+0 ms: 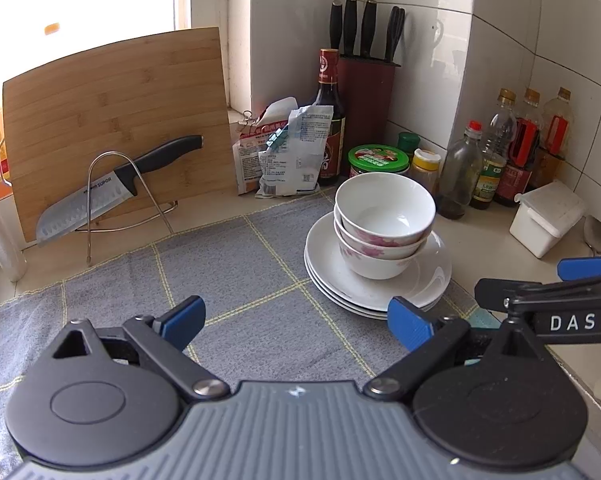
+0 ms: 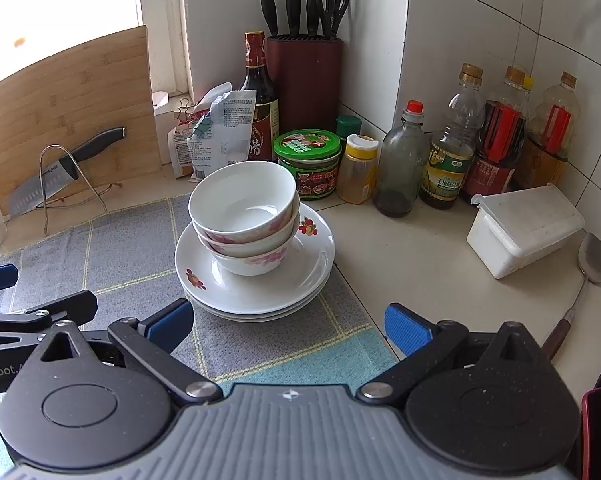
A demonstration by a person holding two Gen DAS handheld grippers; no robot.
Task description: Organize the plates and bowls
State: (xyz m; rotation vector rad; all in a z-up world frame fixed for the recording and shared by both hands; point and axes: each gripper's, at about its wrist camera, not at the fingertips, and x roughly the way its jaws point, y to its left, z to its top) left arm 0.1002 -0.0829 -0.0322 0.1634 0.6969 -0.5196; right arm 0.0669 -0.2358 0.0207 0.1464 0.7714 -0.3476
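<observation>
Three white bowls (image 1: 384, 216) with pink flower prints are nested and stand on a stack of three white plates (image 1: 428, 280) at the right edge of a grey checked cloth (image 1: 228, 264). In the right wrist view the bowls (image 2: 242, 208) and plates (image 2: 260, 284) sit straight ahead. My left gripper (image 1: 296, 320) is open and empty over the cloth, its right finger near the plates' front rim. My right gripper (image 2: 288, 326) is open and empty, just in front of the plates. Each gripper shows at the edge of the other's view.
A bamboo cutting board (image 1: 116, 120) and a knife (image 1: 112, 192) on a wire rack stand at the back left. A knife block (image 2: 306, 80), sauce bottles (image 2: 448, 148), jars (image 2: 308, 160), a white lidded box (image 2: 520, 228) and a spatula (image 2: 588, 268) crowd the corner and right counter.
</observation>
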